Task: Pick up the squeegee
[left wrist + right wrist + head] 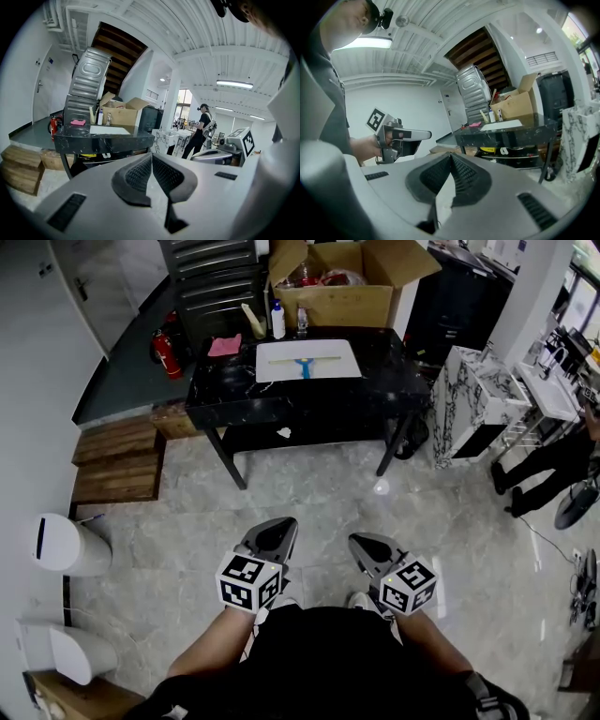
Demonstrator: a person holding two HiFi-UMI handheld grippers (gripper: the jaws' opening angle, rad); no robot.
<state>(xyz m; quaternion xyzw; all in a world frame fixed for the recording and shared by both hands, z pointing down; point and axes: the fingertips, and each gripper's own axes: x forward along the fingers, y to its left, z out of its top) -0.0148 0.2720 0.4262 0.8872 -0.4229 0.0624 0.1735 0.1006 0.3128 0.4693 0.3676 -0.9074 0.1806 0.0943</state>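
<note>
Across the floor from where I stand, well apart from both tools, the squeegee (305, 363) lies on a white mat (339, 368) on top of the black marble table (217, 397). Its pale blade runs crosswise and its blue handle points back toward me. The left gripper (151, 156) is clenched with nothing in it, the ribbed pads meeting at the tip, and the right gripper (450, 156) is clenched and empty in the same way. Both are held low in front of my body and aimed roughly at the table. As I judge it, the step in hand is the approach, and nothing on the table is touched yet. To do it well I want to close the gap squarely on the table's near edge, so the handle comes straight at one tool, probably the right. I would spread that tool's jaws before it crosses the edge. I would then come in low and level over the mat and set the pads on either side of the blue handle, not the thin blade, which I expect to flex or slip. The white bottle (278, 321) and pink cloth (224, 345) sit behind and to the left, so a direct line from the front should miss them.
</note>
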